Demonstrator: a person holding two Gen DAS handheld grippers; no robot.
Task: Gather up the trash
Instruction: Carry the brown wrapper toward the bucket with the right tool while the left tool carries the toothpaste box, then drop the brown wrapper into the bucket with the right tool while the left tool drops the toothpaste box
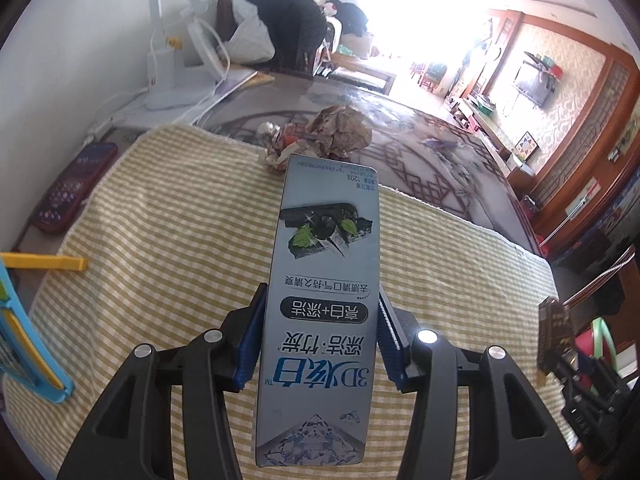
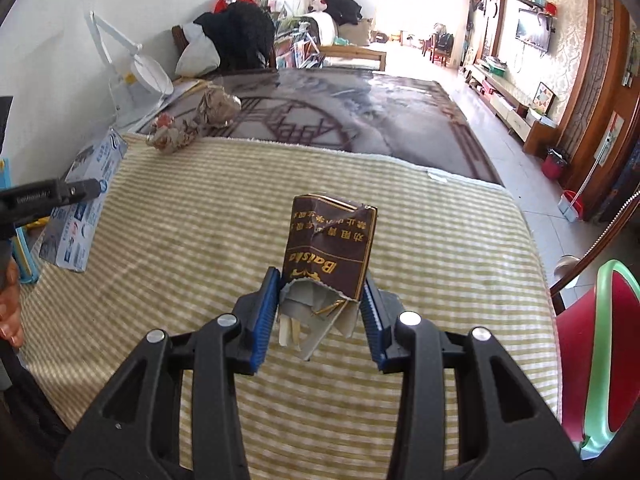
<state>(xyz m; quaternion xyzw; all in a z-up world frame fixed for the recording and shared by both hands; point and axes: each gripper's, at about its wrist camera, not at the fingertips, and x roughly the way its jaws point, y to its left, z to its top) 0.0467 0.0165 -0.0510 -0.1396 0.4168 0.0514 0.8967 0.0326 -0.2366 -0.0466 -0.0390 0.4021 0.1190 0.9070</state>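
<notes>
My left gripper is shut on a long grey toothpaste box, held lengthwise above the yellow checked cloth. From the right wrist view the same toothpaste box shows at the far left with the left gripper's black finger across it. A torn brown cigarette pack is clamped between the blue pads of my right gripper, with its ripped end toward the camera. Crumpled brown paper and a small crumpled wrapper lie at the cloth's far edge; they appear as the paper and wrapper at the far left.
A dark red phone lies left of the cloth beside a white desk lamp. A yellow and blue plastic item sits at the left edge. A red chair with a green rim stands at the right. A person's fingers show at the left.
</notes>
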